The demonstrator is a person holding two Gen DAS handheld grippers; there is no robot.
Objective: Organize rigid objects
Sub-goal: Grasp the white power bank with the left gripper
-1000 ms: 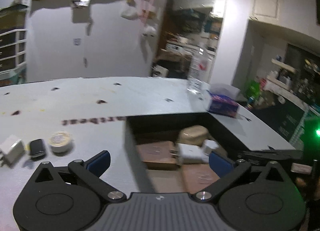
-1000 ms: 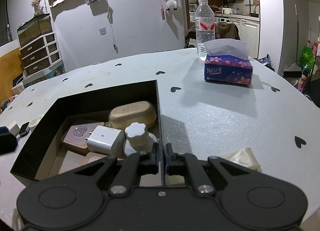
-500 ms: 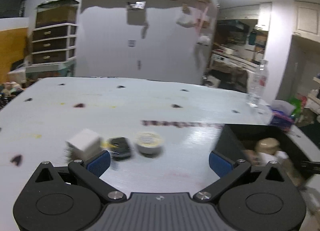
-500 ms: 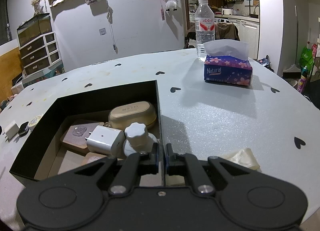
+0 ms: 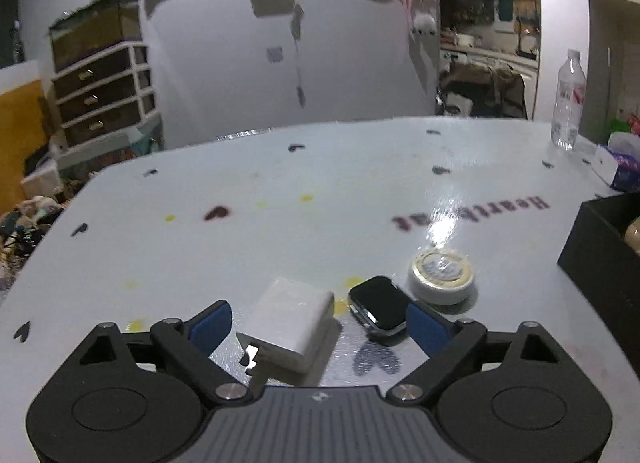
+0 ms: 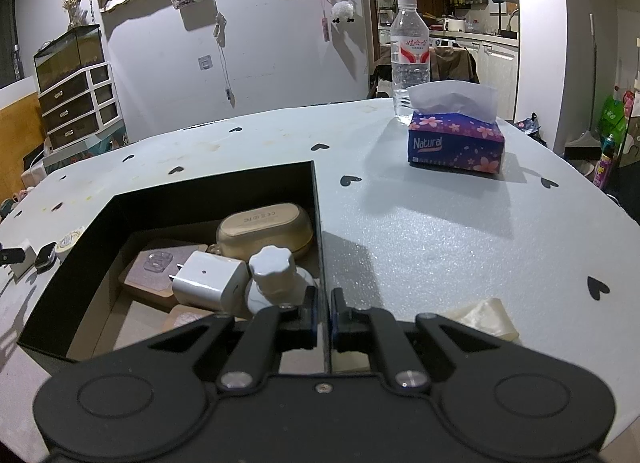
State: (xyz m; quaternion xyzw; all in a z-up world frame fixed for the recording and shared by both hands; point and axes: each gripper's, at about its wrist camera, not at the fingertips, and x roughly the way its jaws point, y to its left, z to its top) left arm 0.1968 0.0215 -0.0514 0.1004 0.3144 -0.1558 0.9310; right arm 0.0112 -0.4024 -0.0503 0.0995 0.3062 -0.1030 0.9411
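On the counter point(image 5: 280, 199), outside the box, three loose items in a row:
- One white charger point(image 5: 290, 325), lying between the pads of the left gripper point(image 5: 318, 325).
- One black watch point(image 5: 378, 309), just beside the charger and close against the inside of the right-hand pad point(image 5: 424, 327).
- One round tin point(image 5: 442, 273), white with a gold-rimmed lid, just beyond the watch and outside the gripper.

Left gripper: one, jaws wide and just been closing in a little; charger and watch lie between them, and no pad presses on the charger.

One black box point(image 6: 224, 187), open-topped, to the right of the three items. Inside, counted:
- One tan oval case point(image 6: 264, 225), at the back.
- One white plug adapter point(image 6: 210, 277), prongs pointing left.
- One white knob-topped piece point(image 6: 274, 267), touching the adapter.
- One flat pinkish card point(image 6: 154, 267) under the adapter; a second flat piece below it is partly hidden.

Right gripper point(image 6: 323, 315): one, jaws narrowed to a slit astride the box's right wall; whether they pinch it I cannot tell.

Elsewhere on the counter:
- One water bottle point(image 6: 408, 59), upright at the far edge.
- One tissue pack point(image 6: 456, 143), just in front of the bottle.
- One crumpled pale wrapper point(image 6: 486, 317), near the right gripper.
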